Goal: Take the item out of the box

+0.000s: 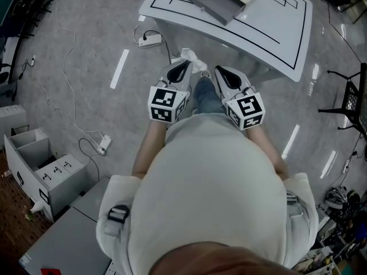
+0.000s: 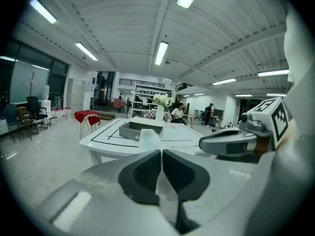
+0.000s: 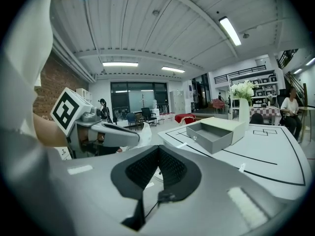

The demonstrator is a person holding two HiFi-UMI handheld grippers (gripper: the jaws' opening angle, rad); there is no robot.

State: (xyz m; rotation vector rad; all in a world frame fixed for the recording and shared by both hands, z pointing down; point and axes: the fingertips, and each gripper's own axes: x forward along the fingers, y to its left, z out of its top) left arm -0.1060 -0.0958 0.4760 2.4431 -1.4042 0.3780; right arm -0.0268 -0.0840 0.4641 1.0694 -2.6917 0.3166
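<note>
Head view shows you one white table (image 1: 287, 36), one open grey box (image 1: 221, 2) on it, one crumpled white item (image 1: 194, 61) and two grippers, both held close to your body and off the table. The item is out of the box and well apart from it, at the tip of your left gripper (image 1: 182, 69). In the left gripper view, your jaws press together on a thin fold of it, and the rest bunches up just beyond the tips. Your right gripper (image 1: 222, 72) sits just beside the left, jaws closed together with nothing between them.
</note>
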